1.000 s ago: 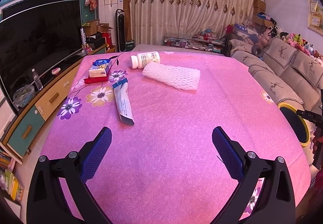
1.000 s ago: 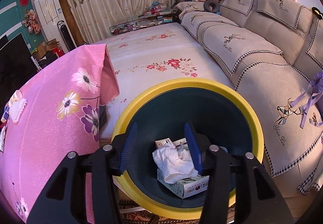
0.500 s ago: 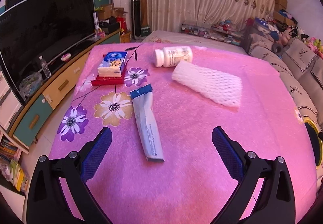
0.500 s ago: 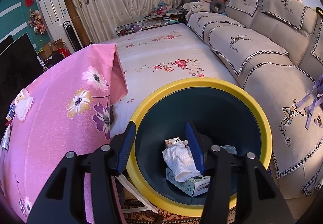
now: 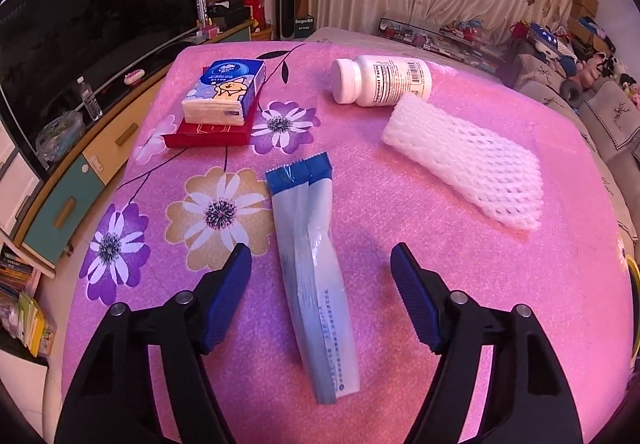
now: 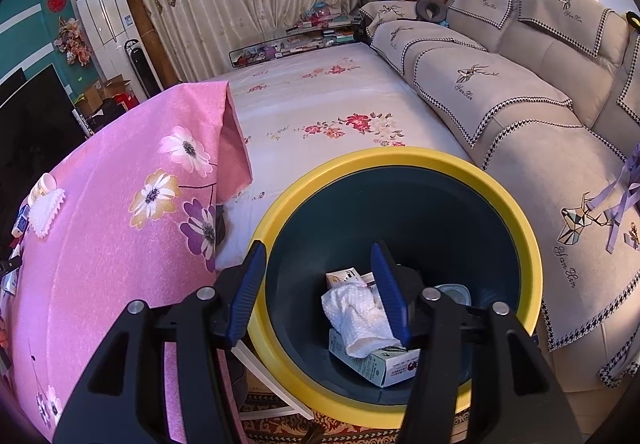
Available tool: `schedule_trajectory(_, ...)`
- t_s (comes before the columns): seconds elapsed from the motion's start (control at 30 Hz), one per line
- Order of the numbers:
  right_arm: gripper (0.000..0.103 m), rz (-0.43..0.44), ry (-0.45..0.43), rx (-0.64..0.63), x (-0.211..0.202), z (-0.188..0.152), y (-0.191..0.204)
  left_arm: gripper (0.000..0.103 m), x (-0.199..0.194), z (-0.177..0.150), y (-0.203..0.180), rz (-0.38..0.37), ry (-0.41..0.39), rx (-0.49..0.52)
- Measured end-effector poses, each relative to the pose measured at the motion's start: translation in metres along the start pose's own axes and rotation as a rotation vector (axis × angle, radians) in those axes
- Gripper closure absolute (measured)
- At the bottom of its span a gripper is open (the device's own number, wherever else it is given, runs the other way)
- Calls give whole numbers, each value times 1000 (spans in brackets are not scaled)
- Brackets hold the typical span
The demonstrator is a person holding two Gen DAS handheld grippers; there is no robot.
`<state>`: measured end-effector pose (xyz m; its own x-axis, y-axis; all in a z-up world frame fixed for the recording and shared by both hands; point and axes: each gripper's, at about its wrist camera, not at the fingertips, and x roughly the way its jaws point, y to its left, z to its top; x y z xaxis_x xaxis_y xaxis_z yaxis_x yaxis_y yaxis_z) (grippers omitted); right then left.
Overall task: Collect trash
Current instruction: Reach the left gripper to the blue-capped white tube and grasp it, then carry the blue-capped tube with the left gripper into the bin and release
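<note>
Step in hand: pickup of the next piece of trash from the pink floral tablecloth (image 5: 400,204).

Left wrist view, left to right. A tissue pack (image 5: 225,91) rests on a red packet (image 5: 208,133) in the upper left of the frame. An empty blue-and-white wrapper (image 5: 310,256) lies flat at the centre, running from mid-frame down toward the lower edge. A white pill bottle (image 5: 382,80) lies on its side at upper centre, and a white foam net sleeve (image 5: 468,164) lies just beside it toward the right. The left gripper (image 5: 321,276) straddles the lower half of the wrapper. Its jaws are closing, with the wrapper between them, and the pads stand clear of it on both sides.

Right wrist view, left to right. The tablecloth fills the left of the frame; a sofa (image 6: 540,104) fills the right. The yellow-rimmed trash bin (image 6: 280,212) sits at lower centre and holds a crumpled paper towel (image 6: 356,312) and a carton (image 6: 384,364). The right gripper (image 6: 318,292) hangs over the bin mouth, jaws parted and opening slightly, with nothing between them.

Next move, as judged: the left gripper must come down until both pads reach the cloth beside the wrapper, then finish closing. The wrapper is thin and flat, so the pads will probably need to pinch it across its width to buckle it upward. Carriage to the bin follows.
</note>
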<state>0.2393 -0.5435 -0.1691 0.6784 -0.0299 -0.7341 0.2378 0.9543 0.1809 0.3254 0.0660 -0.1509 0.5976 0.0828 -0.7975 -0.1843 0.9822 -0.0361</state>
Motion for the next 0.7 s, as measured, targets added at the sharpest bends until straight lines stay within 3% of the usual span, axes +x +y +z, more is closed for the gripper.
schedule_trajectory(0.1,51,5,3,0,0,-1,1,44,3,3,1,12,-7,1)
schedule_trajectory(0.27,51,9,5,4,1,-3,0,73,0,1,4,18,-25,13)
schedule_trajectory(0.5,51,12,0,15,-3,-4,-4,77,-19,-9,-7,-41,-40,46)
schedule_trajectory(0.7,51,15,-12,25,-8,-5,-8,77,-57,-15,-46,-119,-83,117)
